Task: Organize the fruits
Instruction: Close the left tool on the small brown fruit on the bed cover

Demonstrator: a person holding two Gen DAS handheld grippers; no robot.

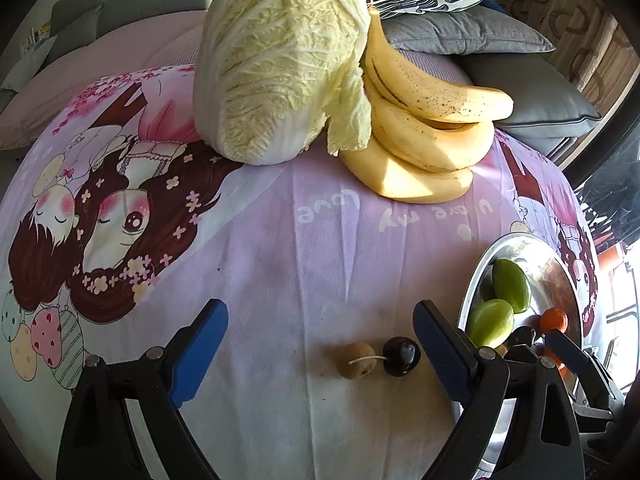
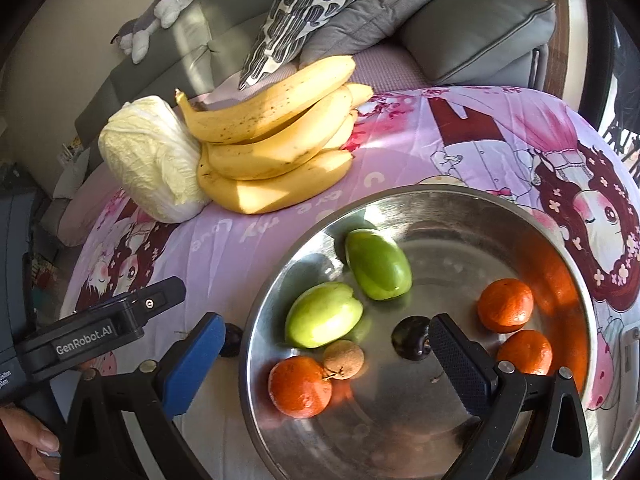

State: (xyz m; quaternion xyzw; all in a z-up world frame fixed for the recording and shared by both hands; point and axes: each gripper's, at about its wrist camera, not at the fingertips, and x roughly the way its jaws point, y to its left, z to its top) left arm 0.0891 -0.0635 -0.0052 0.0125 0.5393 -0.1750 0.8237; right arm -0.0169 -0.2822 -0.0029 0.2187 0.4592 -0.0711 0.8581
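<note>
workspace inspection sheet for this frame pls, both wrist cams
Surface: cartoon-print cloth over the table.
Job's things: steel bowl holds two green fruits, three oranges, a brown fruit and a dark fruit. Another brown fruit and dark fruit lie on the cloth; bananas at the back.
Clutter: cabbage touching the bananas.
Grippers: left gripper open, around the loose pair; right gripper open over the bowl.
Cables: nothing seen.
Surroundings: sofa, cushions, soft toy.
</note>
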